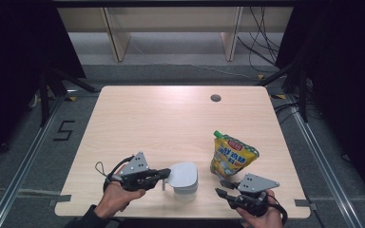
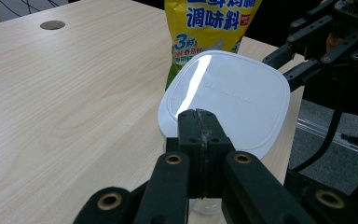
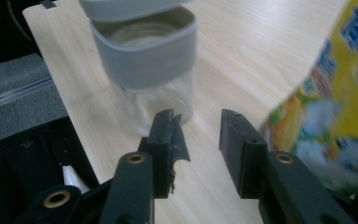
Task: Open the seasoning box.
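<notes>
Left gripper pinches the white lid by its edge, just above the clear container at the table's near edge. Right gripper, jaws apart, empty. Yellow seasoning pouch stands beside the container, near the right gripper.

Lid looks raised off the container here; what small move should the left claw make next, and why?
Probably carry the white lid sideways and clear of the container. The left claw is shut on the lid's edge, and the lid hangs just above the grey rim, so the opening stays covered. The right claw is open beside the yellow pouch.
</notes>
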Action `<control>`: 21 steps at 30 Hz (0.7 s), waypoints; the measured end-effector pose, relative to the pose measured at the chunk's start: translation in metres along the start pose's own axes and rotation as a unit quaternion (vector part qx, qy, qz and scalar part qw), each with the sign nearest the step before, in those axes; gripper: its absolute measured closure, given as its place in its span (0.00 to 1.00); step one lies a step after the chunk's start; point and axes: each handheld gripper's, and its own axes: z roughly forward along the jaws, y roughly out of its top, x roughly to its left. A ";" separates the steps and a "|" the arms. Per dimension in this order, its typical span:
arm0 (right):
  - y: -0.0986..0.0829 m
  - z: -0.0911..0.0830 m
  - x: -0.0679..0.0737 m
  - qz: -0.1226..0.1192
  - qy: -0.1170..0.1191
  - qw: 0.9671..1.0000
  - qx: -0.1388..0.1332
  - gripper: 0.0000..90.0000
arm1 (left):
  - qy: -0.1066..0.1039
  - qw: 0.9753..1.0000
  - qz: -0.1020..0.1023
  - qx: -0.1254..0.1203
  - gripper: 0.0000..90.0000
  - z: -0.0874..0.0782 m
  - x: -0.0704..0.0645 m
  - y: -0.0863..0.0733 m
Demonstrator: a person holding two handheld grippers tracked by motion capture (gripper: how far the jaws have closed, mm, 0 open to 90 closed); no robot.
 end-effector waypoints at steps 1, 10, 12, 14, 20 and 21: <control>0.003 0.002 0.001 -0.010 0.005 1.000 0.001 0.75 | 0.001 1.000 -0.001 -0.001 0.99 0.000 0.000 0.000; 0.020 0.011 0.009 -0.042 0.020 0.998 -0.030 0.90 | -0.002 1.000 -0.012 -0.002 0.98 -0.001 0.003 -0.002; 0.024 0.013 0.010 -0.041 0.021 0.998 -0.031 0.92 | -0.005 1.000 -0.002 -0.002 0.98 -0.001 0.004 -0.002; 0.029 0.015 0.011 -0.048 0.026 0.998 -0.035 0.95 | -0.003 1.000 -0.008 -0.002 0.98 -0.001 0.003 -0.003; 0.041 0.025 0.018 -0.068 0.034 0.997 -0.035 0.97 | -0.003 1.000 -0.011 -0.003 0.98 -0.001 0.002 -0.003; 0.042 0.026 0.018 -0.071 0.032 0.996 -0.036 0.97 | -0.003 1.000 -0.011 -0.003 0.98 -0.001 0.002 -0.003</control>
